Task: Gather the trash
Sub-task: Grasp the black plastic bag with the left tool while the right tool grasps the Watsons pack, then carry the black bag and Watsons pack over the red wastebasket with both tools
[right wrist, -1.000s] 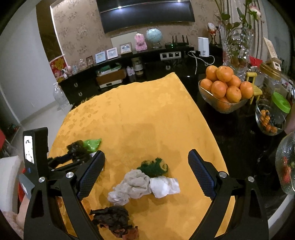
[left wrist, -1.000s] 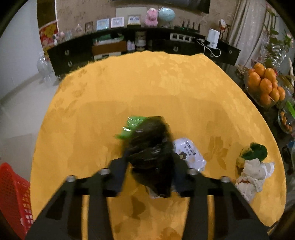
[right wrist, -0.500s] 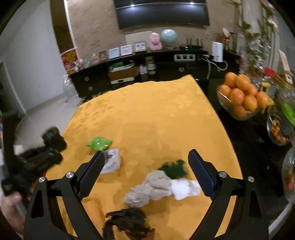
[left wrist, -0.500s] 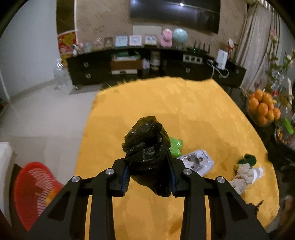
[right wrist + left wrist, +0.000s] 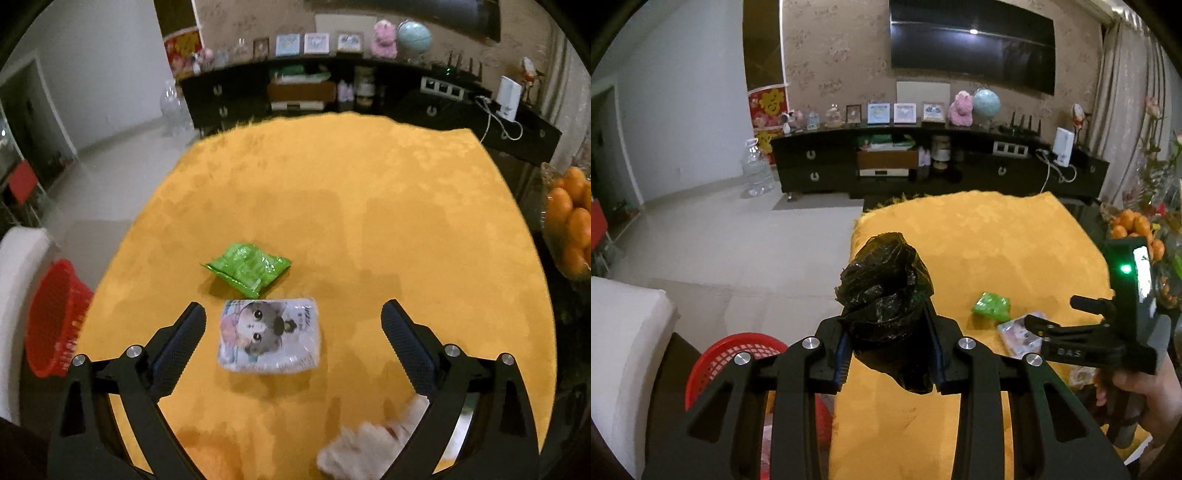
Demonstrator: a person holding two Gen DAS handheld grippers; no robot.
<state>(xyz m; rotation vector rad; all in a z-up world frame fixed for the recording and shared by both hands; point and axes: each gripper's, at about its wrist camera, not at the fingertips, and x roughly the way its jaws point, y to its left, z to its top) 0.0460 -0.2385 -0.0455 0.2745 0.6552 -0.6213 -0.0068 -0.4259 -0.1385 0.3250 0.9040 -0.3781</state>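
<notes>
My left gripper (image 5: 888, 343) is shut on a crumpled black plastic bag (image 5: 886, 295), held up over the left edge of the yellow-clothed table (image 5: 997, 236), with the red basket (image 5: 738, 354) below it on the floor. My right gripper (image 5: 293, 332) hangs open above a white cat-print packet (image 5: 269, 334), which lies between its fingers without touching them. A green wrapper (image 5: 247, 267) lies just beyond the packet. Crumpled white tissue (image 5: 369, 446) sits at the near edge under the right finger. In the left wrist view the right gripper (image 5: 1089, 328) shows at the right, held by a hand.
The red basket (image 5: 55, 317) stands on the floor left of the table, beside a white seat (image 5: 620, 350). A bowl of oranges (image 5: 570, 221) is at the table's right. A dark sideboard (image 5: 923, 166) with frames and ornaments lines the far wall.
The left gripper rose and swung left with the black bag, off the table's middle toward the basket. The right gripper moved left and down from the tissues to above the cat packet.
</notes>
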